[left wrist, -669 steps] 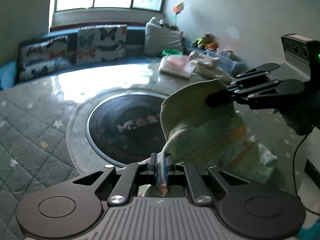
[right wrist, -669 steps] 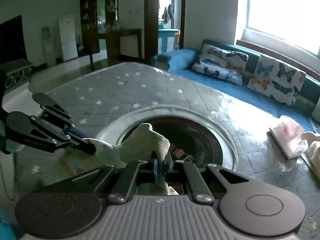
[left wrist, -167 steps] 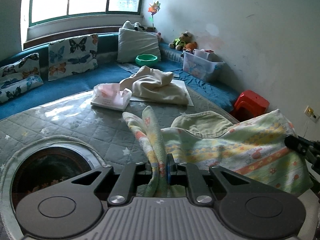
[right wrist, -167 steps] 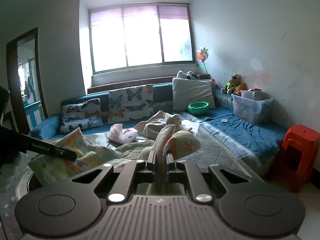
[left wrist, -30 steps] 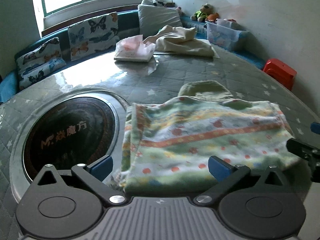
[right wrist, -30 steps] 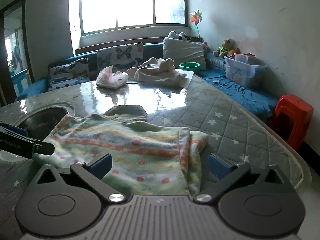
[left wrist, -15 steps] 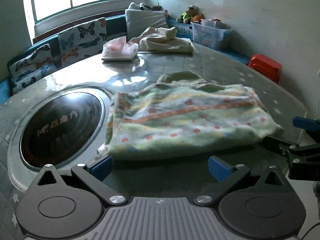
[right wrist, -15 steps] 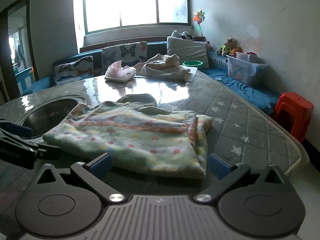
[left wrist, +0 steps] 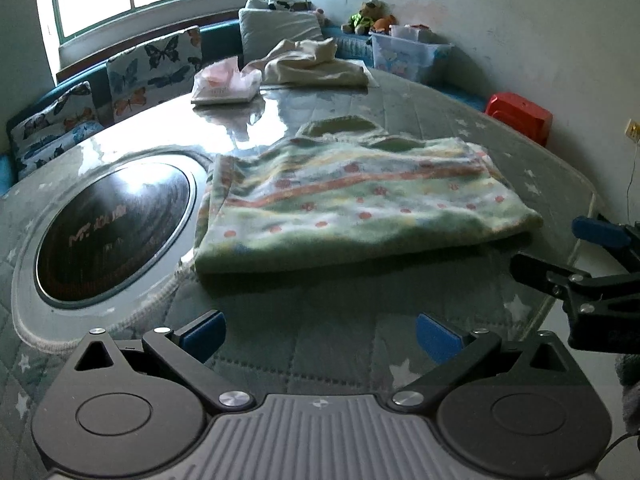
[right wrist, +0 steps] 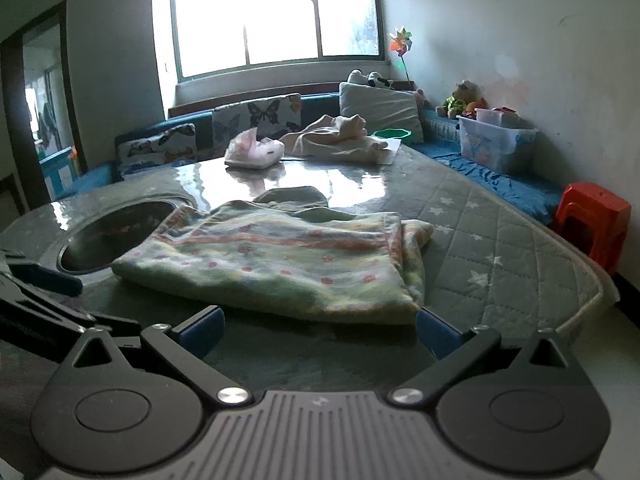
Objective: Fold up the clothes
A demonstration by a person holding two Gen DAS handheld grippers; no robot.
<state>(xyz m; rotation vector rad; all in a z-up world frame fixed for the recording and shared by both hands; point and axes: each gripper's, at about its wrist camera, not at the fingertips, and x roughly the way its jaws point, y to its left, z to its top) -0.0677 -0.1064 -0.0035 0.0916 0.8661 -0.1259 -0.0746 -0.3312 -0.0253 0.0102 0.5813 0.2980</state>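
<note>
The folded garment (left wrist: 352,204), a fleecy piece in pale green with orange stripes and small red dots, lies flat on the tabletop (left wrist: 400,96), which is covered by a grey quilted cloth with white stars under a glossy sheet. A plain olive-green part of it (right wrist: 292,196) shows at its far edge. To the garment's left sits a round black inset (left wrist: 112,232) ringed in pale metal, its rim just beside the cloth's corner. The left gripper (left wrist: 320,334) hovers in front of the garment's near edge with its blue-padded fingers (left wrist: 202,334) spread wide and nothing between them. The right gripper (right wrist: 320,330) is likewise spread apart and empty, low over the tabletop; its right finger (right wrist: 434,336) sits just at the garment's near corner, though contact cannot be made out. In the left wrist view the right gripper juts in from the right edge, clear of the cloth. Farther back on the tabletop lie a pink-and-white packet (right wrist: 256,152) and a crumpled cream cloth (right wrist: 336,136). A red stool (right wrist: 592,220) stands on the floor to the right.
</note>
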